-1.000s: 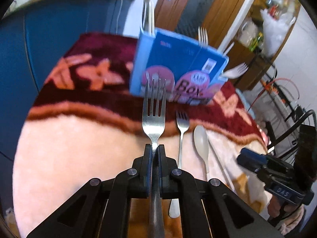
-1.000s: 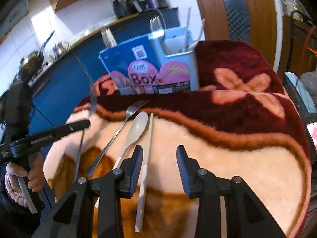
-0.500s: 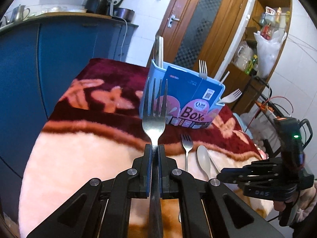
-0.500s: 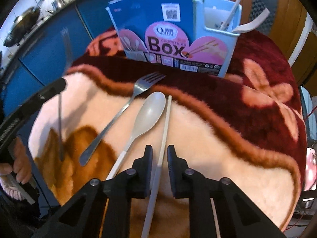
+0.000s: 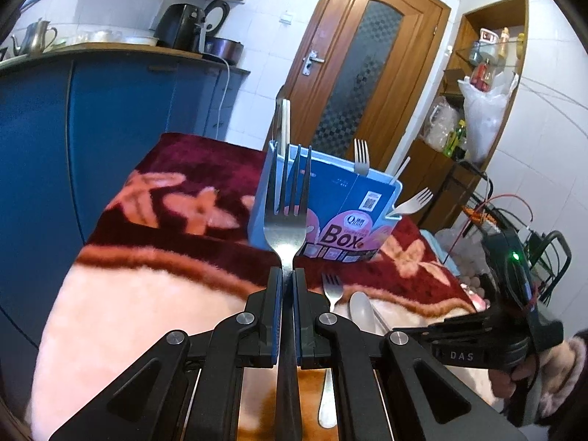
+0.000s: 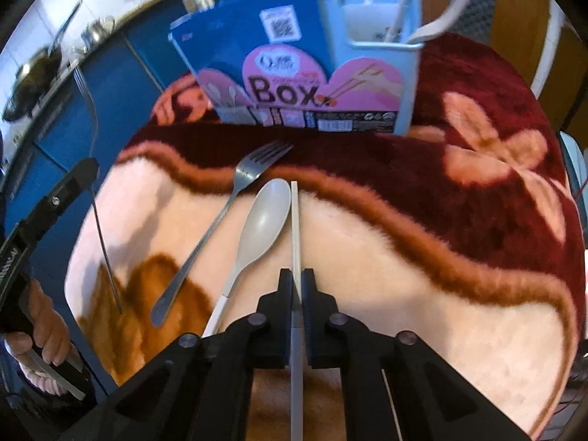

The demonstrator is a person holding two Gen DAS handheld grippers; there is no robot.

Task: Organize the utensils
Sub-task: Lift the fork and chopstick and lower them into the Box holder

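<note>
My left gripper (image 5: 287,275) is shut on a metal fork (image 5: 284,205), held tines up above the blanket, in front of the blue utensil box (image 5: 341,213). My right gripper (image 6: 296,275) is shut on a white chopstick (image 6: 295,220) that lies low over the blanket. A second metal fork (image 6: 213,228) and a grey spoon (image 6: 262,220) lie left of the chopstick. The box (image 6: 294,73) holds forks and chopsticks upright. The left gripper with its fork (image 6: 92,117) shows at the left of the right wrist view.
A fuzzy red and cream blanket (image 6: 459,220) covers the table. Blue kitchen cabinets (image 5: 92,117) stand to the left, a wooden door (image 5: 352,73) behind the box. A wire rack (image 5: 544,250) stands at the right.
My left gripper lifted the fork higher and tilted up. My right gripper moved in over the chopstick and shut on it.
</note>
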